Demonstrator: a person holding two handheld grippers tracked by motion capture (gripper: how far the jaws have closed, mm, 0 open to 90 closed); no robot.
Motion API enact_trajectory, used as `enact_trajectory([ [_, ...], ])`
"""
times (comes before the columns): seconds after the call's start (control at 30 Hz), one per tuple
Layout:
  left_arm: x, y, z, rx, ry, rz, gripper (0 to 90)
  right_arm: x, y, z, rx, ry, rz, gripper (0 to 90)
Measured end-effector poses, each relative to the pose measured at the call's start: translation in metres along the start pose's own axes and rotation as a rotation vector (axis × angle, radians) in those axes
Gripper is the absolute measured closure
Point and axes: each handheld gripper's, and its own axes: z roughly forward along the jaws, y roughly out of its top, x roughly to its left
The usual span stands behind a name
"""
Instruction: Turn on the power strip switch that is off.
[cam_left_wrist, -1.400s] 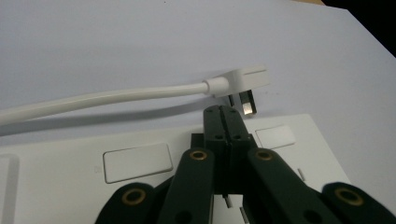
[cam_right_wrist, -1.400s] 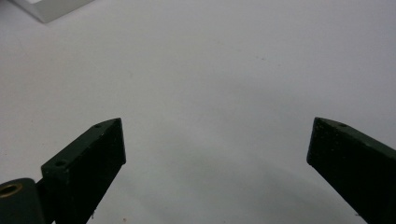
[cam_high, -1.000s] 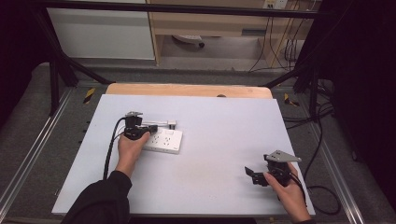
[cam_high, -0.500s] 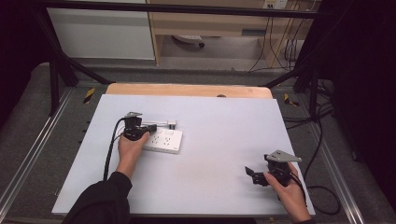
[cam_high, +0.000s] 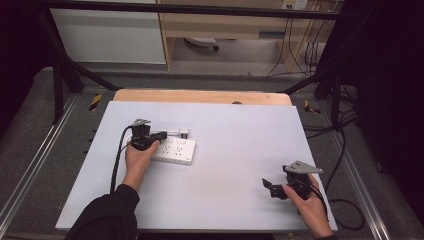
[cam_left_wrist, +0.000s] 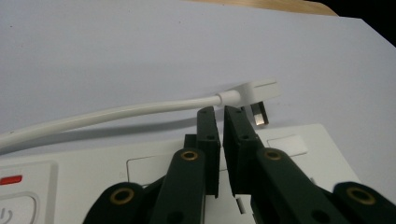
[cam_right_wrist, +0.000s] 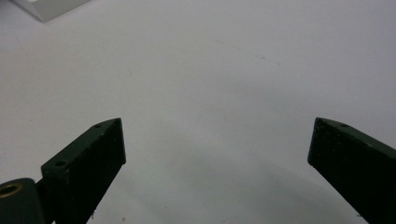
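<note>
A white power strip (cam_high: 175, 150) lies left of centre on the white board, and its white cable (cam_left_wrist: 116, 114) ends in a flat plug (cam_left_wrist: 259, 91) lying loose just behind it. My left gripper (cam_high: 162, 136) hovers over the strip, tips (cam_left_wrist: 219, 112) pointing at the plug's neck. Its jaws have just been opening and stand a narrow slit apart with nothing between them. Near the front right corner, my right gripper (cam_high: 267, 186) rests low over bare board, jaws (cam_right_wrist: 217, 140) wide open and empty.
The white board (cam_high: 235, 130) lies on a wooden table whose far edge (cam_high: 200, 96) shows behind it. A black frame and metal rails border both sides. Cables hang at the far right on the floor.
</note>
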Motion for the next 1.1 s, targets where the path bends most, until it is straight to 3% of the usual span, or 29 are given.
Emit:
enact_trajectory([
  [0.27,-0.002,0.002,-0.001,-0.028,0.002,-0.006,75.9,0.000,0.000,0.000,-0.001,0.001,0.001,4.5],
  [0.7,-0.011,0.008,0.000,-0.065,-0.036,0.042,53.6,0.000,0.000,0.000,-0.002,0.001,0.003,4.3],
  [0.83,-0.013,0.009,0.001,-0.081,-0.046,0.045,43.7,0.000,0.000,0.000,-0.002,0.003,0.004,4.3],
  [1.1,-0.018,0.011,0.002,-0.087,-0.019,0.089,20.4,0.000,0.000,0.000,-0.001,0.003,0.005,4.1],
])
